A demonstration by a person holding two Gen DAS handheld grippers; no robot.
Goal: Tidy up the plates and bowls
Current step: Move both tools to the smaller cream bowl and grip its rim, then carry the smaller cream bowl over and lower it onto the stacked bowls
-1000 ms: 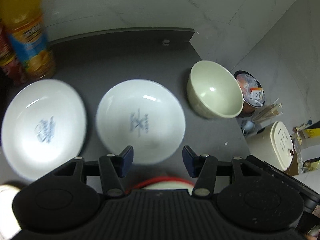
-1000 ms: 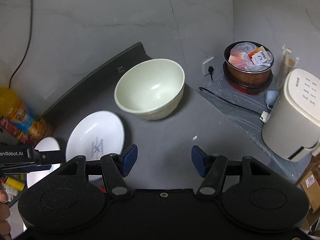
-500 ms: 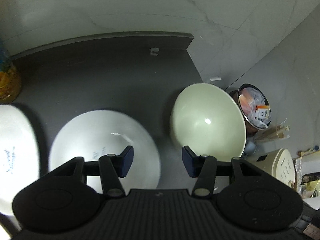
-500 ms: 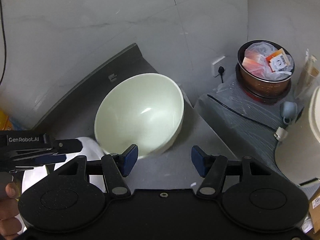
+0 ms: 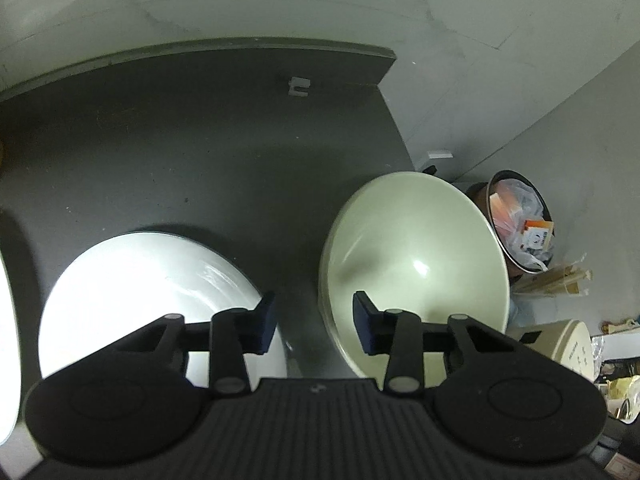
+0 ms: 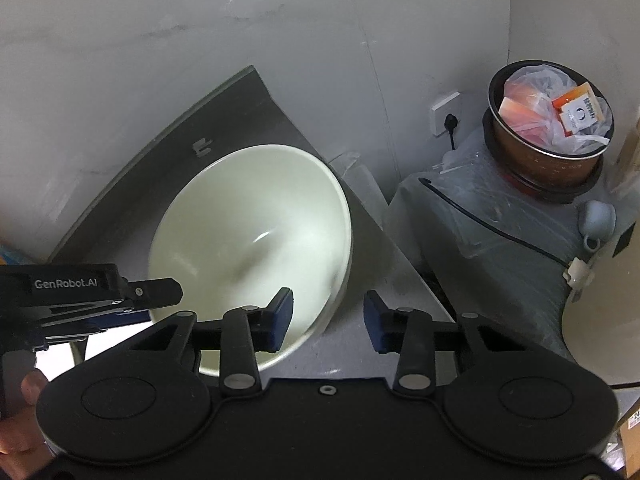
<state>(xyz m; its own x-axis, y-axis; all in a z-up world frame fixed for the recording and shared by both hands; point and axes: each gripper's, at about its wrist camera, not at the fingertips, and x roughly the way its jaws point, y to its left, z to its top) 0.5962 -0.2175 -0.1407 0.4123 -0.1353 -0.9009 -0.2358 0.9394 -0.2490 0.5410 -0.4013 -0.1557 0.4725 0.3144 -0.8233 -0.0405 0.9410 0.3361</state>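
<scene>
Bowl (image 6: pixel 256 232) at countertop (image 5: pixel 180 140) corner edge, both grippers' fingers (image 6: pixel 280 316) narrowing, parted astride its rim, bare counter behind.

Left of the bowl (image 5: pixel 416 264), a glare-washed plate (image 5: pixel 152 280) disappears under the gripper body; a second plate (image 5: pixel 8 340) is cut off.

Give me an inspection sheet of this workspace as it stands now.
Surface: dark grey counter, against a pale wall.
Job's things: cream bowl upright near the counter's corner; white plate beside it.
Clutter: small white clip by the back edge.
Grippers: left gripper and right gripper straddle opposite rims of the bowl, jaws just been closing, nothing pressed yet.
Cables: black cord plugged into a wall socket.
Surroundings: lined bin, pale appliance.
</scene>
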